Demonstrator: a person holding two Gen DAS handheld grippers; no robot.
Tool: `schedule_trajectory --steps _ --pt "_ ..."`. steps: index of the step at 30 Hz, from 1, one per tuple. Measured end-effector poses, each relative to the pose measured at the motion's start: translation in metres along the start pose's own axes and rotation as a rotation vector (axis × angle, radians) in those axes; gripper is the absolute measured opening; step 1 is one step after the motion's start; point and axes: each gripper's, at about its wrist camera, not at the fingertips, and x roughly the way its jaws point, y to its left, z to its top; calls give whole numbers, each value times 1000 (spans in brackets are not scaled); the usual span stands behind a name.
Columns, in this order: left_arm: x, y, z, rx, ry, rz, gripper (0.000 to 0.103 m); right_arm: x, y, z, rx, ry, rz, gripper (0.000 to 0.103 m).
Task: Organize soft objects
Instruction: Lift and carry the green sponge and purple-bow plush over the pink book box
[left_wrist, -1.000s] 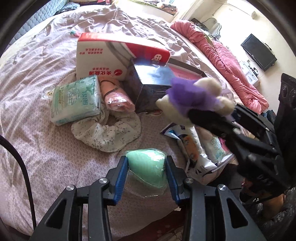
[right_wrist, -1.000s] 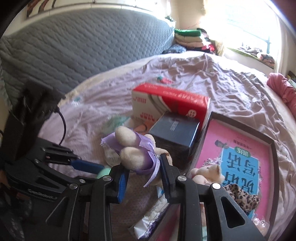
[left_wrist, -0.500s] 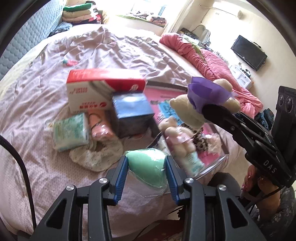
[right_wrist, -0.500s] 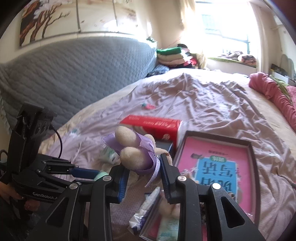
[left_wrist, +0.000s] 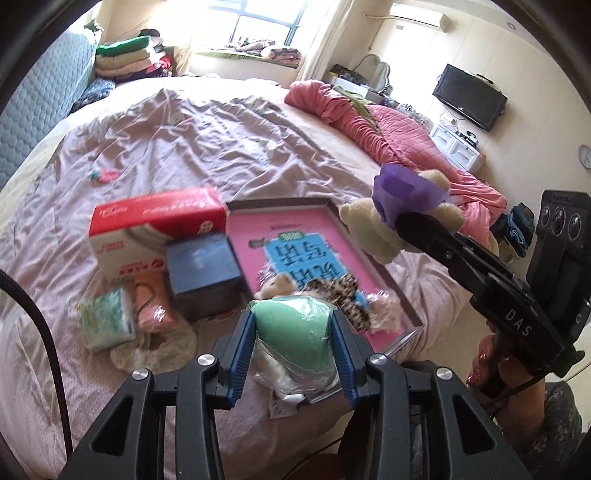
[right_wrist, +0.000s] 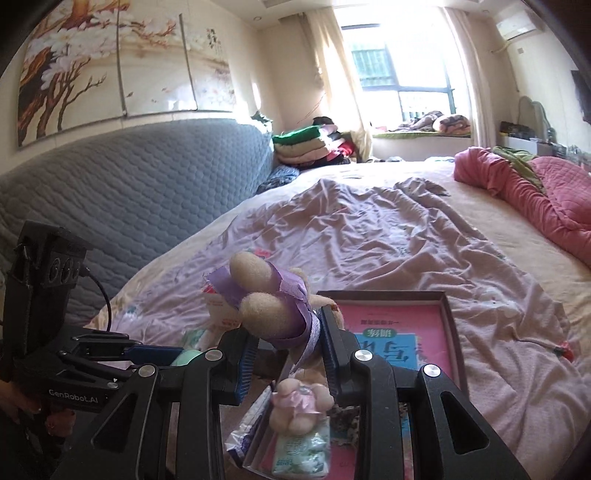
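My left gripper (left_wrist: 293, 332) is shut on a green sponge in clear wrap (left_wrist: 293, 334), held above the bed's near edge. My right gripper (right_wrist: 288, 350) is shut on a cream plush bear in a purple dress (right_wrist: 266, 299); the bear also shows in the left wrist view (left_wrist: 402, 206), raised at the right. A pink-lined tray (left_wrist: 321, 201) lies on the bed and holds a small plush in pink (right_wrist: 299, 406), a leopard-print item (left_wrist: 332, 291) and a tissue pack (right_wrist: 301, 450). Left of the tray lie a green tissue pack (left_wrist: 105, 321), a rolled pink cloth (left_wrist: 151, 302) and a floral cloth (left_wrist: 155, 347).
A red-and-white box (left_wrist: 155, 229) and a dark blue box (left_wrist: 203, 269) stand left of the tray. A pink quilt (left_wrist: 388, 129) lies at the far right of the bed. A grey padded headboard (right_wrist: 122, 206) is on the left. Folded clothes (right_wrist: 310, 146) are stacked at the back.
Both grippers have lifted and pulled back from the bed with their loads still held. The boxes and tray now look farther away and lower in view.
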Motion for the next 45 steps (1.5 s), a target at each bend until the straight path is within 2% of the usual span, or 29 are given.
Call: schedule_trajectory --steps 9,20,28,45 --pt "3 -35 21 65 -35 9 41 -17 -23 -2 43 -35 -46 33" --pt "34 -68 27 128 -4 10 41 -30 -58 -11 108 -50 -125 33" --pt "65 -74 19 146 51 7 41 -29 -79 -22 153 -32 -166 33" --pt "105 -71 1 143 133 -8 41 -15 -99 -38 194 8 -180 33"
